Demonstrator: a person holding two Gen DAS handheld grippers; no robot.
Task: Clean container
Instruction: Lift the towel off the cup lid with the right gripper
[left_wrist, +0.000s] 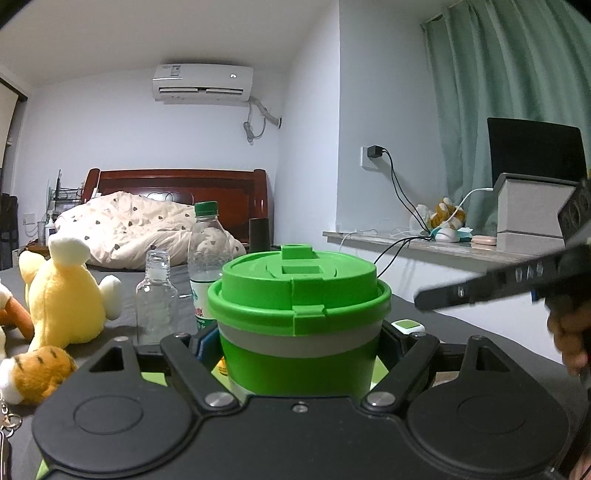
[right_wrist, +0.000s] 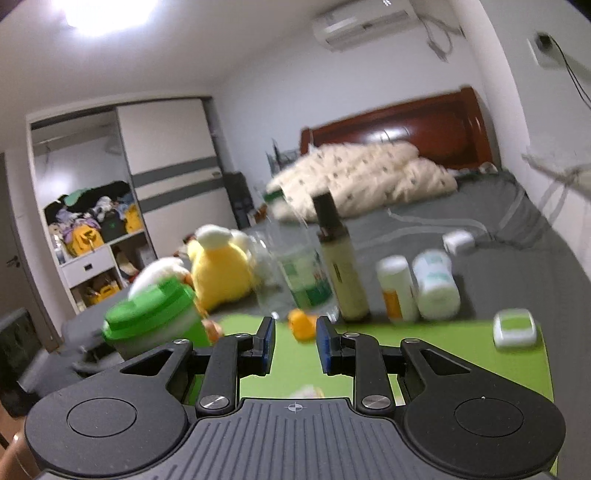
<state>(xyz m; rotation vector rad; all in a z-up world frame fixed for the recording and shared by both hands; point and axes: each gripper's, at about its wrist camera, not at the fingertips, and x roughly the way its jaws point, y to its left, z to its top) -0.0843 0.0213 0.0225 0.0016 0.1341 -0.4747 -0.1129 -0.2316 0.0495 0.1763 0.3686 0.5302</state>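
A green cup (left_wrist: 299, 328) with a green lid and a pale band stands upright between the fingers of my left gripper (left_wrist: 301, 343), which is shut on its body. The same cup (right_wrist: 155, 317) shows blurred at the lower left of the right wrist view. My right gripper (right_wrist: 294, 341) hangs open over the green mat (right_wrist: 424, 354), nothing between its blue pads (right_wrist: 268, 343). Part of the right tool (left_wrist: 498, 284) and a hand (left_wrist: 569, 332) reach in at the right of the left wrist view.
On the grey bed: a yellow plush (left_wrist: 62, 291), a tiger plush (left_wrist: 33, 373), a clear bottle (left_wrist: 155, 295), a green-capped water bottle (left_wrist: 207, 254), a dark-capped bottle (right_wrist: 338, 258), two white containers (right_wrist: 417, 284), a small green-white box (right_wrist: 515, 326), an orange piece (right_wrist: 301, 325).
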